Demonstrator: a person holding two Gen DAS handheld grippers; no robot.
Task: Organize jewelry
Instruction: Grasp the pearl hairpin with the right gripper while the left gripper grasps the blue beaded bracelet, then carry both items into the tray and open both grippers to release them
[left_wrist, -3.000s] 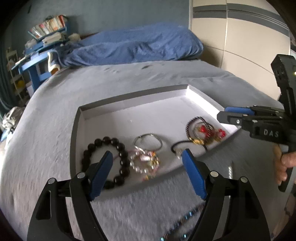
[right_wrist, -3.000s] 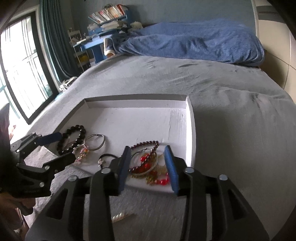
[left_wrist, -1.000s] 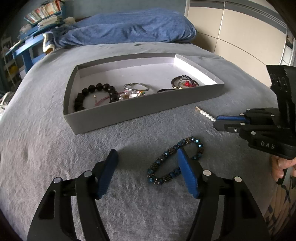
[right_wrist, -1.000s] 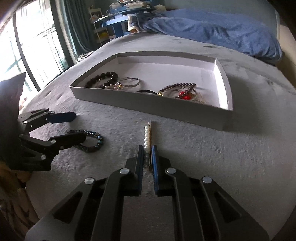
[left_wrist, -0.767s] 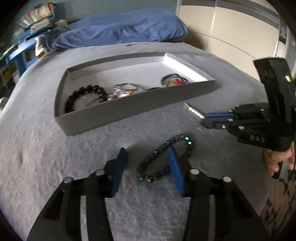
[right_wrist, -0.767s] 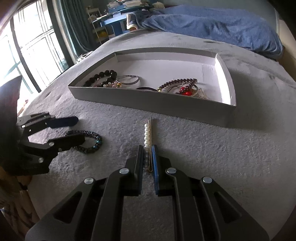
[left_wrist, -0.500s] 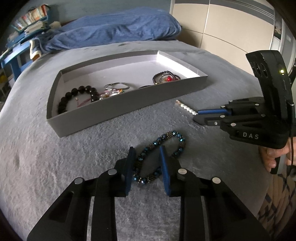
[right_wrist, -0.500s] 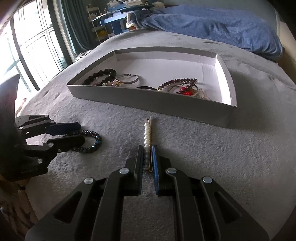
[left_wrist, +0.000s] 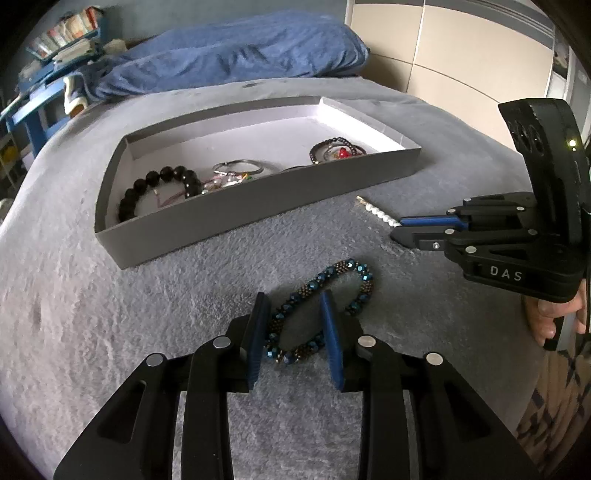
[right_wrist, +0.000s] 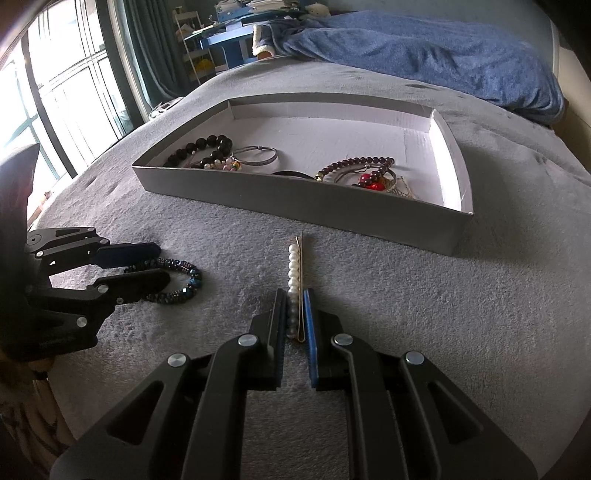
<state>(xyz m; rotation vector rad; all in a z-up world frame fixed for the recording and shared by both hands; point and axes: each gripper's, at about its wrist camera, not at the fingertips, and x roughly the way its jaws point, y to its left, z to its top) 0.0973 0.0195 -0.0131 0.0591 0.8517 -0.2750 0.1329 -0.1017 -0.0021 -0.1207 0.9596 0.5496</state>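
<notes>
A dark blue beaded bracelet (left_wrist: 325, 284) lies on the grey bedspread. My left gripper (left_wrist: 293, 308) is low over it, jaws narrowed around its near end, the right finger inside the loop. It also shows in the right wrist view (right_wrist: 173, 275). A pearl hair pin (right_wrist: 294, 273) lies in front of the grey tray (right_wrist: 303, 205). My right gripper (right_wrist: 294, 301) is shut on the pin's near end, resting on the bed. The tray holds a black bead bracelet (left_wrist: 159, 184), a silver bangle (right_wrist: 255, 153) and a maroon bead bracelet (right_wrist: 354, 164).
The tray's front wall (left_wrist: 258, 218) stands between both grippers and the tray's white floor. A blue duvet (left_wrist: 229, 62) lies at the bed's far end. A window (right_wrist: 55, 99) is to the left, wardrobe panels (left_wrist: 461, 62) to the right.
My left gripper came down from over the tray to the blue bracelet and its jaws narrowed around it. My right gripper closed on the pearl pin and has held still since.
</notes>
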